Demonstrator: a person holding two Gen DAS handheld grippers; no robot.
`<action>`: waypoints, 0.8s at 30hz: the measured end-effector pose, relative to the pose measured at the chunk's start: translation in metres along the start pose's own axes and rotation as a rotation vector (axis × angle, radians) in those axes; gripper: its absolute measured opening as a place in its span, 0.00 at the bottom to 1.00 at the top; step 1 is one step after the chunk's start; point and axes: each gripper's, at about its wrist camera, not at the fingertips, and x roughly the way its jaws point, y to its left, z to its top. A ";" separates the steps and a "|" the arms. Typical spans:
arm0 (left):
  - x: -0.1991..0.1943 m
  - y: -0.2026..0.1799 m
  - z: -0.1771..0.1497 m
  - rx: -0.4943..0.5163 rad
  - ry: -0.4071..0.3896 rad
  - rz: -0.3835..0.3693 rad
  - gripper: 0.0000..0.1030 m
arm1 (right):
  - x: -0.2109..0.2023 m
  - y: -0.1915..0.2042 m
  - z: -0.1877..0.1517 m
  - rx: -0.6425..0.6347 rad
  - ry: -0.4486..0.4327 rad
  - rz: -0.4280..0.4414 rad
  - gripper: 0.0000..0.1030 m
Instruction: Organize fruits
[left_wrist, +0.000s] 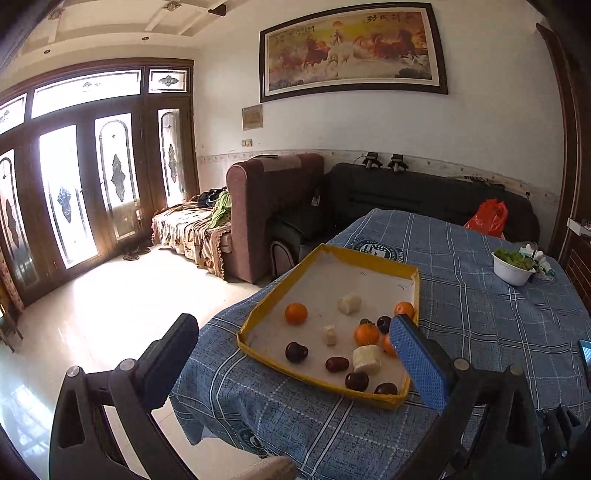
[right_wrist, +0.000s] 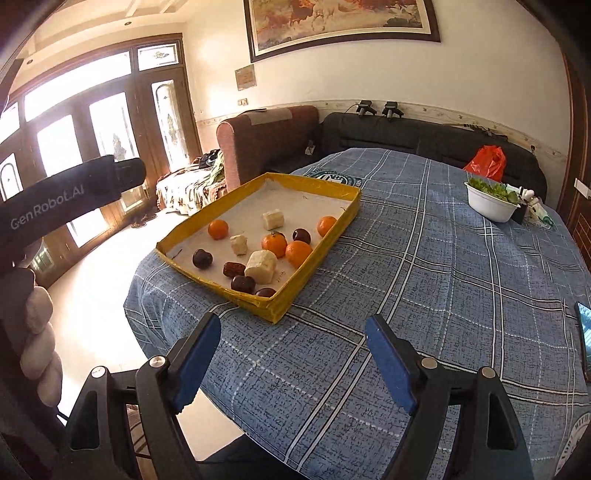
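Fruits are all sitting loose in the yellow tray (right_wrist: 314, 271) near the table's left edge, on the blue checked cloth (right_wrist: 424, 277); oranges (right_wrist: 274, 244), dark plums (right_wrist: 202, 258) and pale banana chunks (right_wrist: 261, 266) mixed together with no sorting so far, as far as I can judge; the far end of the tray is bare, so that looks like the handy spot for making groups.

Left gripper (left_wrist: 295, 354) hangs in front of the tray's near end with its fingers spread wide and nothing between them; right gripper (right_wrist: 291, 362) hovers over bare cloth short of the tray, also wide open and holding nothing.

My take on doing it well: start with the pieces nearest the front, since the plum (left_wrist: 357, 381) by the near wall blocks less once it's out; come down from above so the fingers straddle one fruit only; the oranges on the right sit close together, so nudging a neighbour is the risk there; go gentle on the banana, it probably squashes easily.

White bowl of greens (right_wrist: 491, 203) at the far right is well clear of all this.
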 end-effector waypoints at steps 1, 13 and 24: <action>0.002 0.000 -0.001 0.000 0.007 -0.008 1.00 | 0.001 0.002 -0.001 -0.005 0.002 0.001 0.83; 0.029 0.000 -0.015 -0.012 0.104 -0.073 1.00 | 0.016 0.010 -0.005 -0.014 0.044 0.001 0.83; 0.043 0.000 -0.023 -0.018 0.161 -0.075 1.00 | 0.028 0.011 -0.006 -0.005 0.071 -0.004 0.83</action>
